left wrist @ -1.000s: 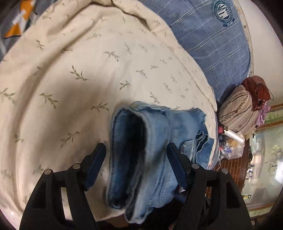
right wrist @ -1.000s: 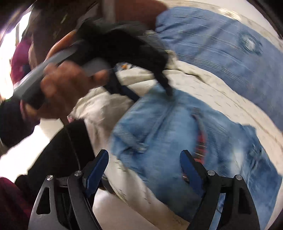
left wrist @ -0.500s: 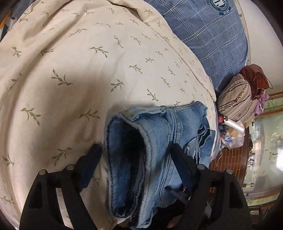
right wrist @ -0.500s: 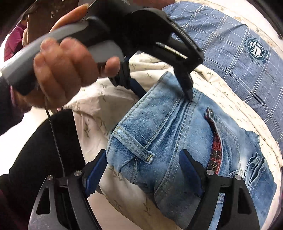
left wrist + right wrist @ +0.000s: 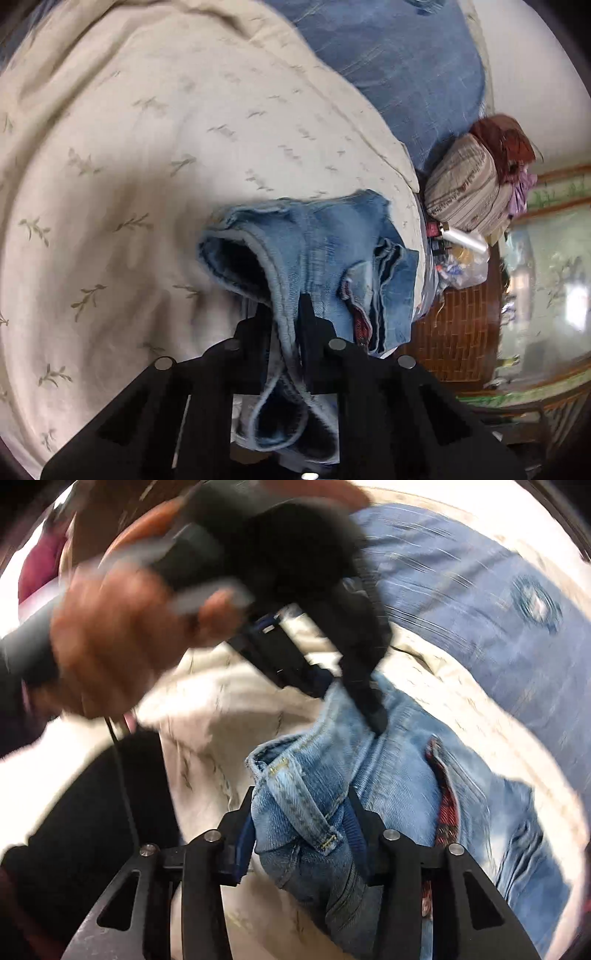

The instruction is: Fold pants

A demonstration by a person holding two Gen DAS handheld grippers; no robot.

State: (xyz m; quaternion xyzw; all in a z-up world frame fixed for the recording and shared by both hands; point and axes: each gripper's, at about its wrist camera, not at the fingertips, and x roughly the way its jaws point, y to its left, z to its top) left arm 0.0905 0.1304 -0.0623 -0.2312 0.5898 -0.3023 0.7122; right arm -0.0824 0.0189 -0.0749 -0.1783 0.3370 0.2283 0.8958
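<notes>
The left hand-held gripper [image 5: 284, 317] has just closed, pinching the jeans [image 5: 325, 251] waistband. At 6 o'clock in its own view, the right hand-held gripper [image 5: 301, 812] has just closed too, clamping a belt-loop fold on the bed [image 5: 129, 147].

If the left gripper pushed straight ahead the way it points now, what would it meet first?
Likely more of the jeans that the left gripper has just closed on, then the cream leaf-print bedspread beneath; depth is unclear.
</notes>
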